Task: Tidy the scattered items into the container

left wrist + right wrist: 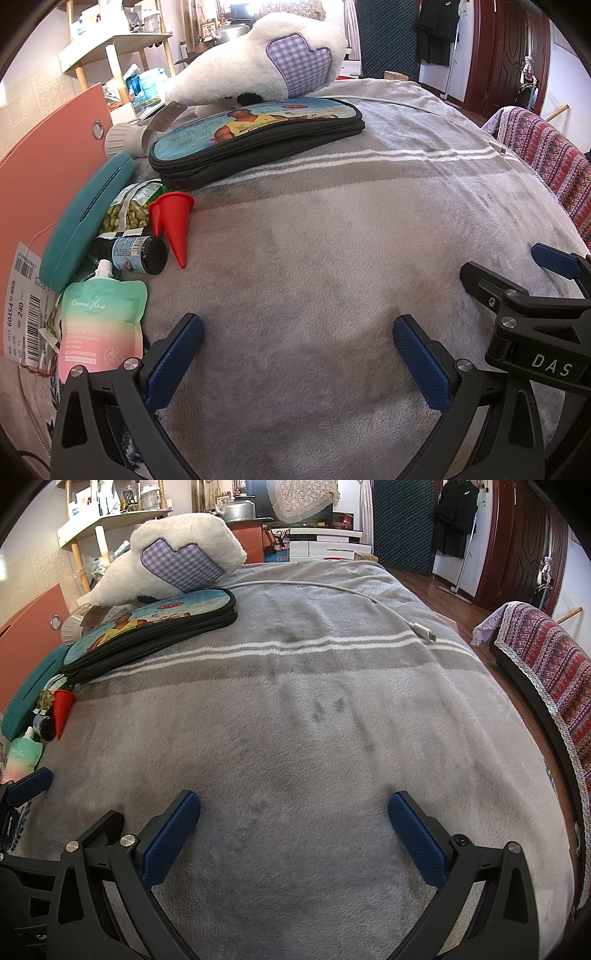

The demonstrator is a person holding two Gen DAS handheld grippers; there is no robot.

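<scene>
Both claws hang over a grey blanket [295, 738] on a bed, side by side. The left claw [297, 354] has its blue pads wide apart with nothing between them; the right claw [293, 834] is spread just as wide and is also empty.

The scattered items sit in a cluster at the blanket's left edge. A pouch [101, 325] lies nearest, just left of the left claw's pad. Beyond it lies a dark bottle [138, 254] on its side, touching a red cone [175, 225] that points toward the camera. A snack bag [129, 210] lies behind them, and a teal case [86, 221] leans along the left — against a pink box [48, 155], the likely container. Farther back, a pencil case [255, 136] lies flat with a plush toy [266, 59] resting on its far edge. A white cable [369, 598] trails across the far right of the blanket, well apart from the cluster.
</scene>
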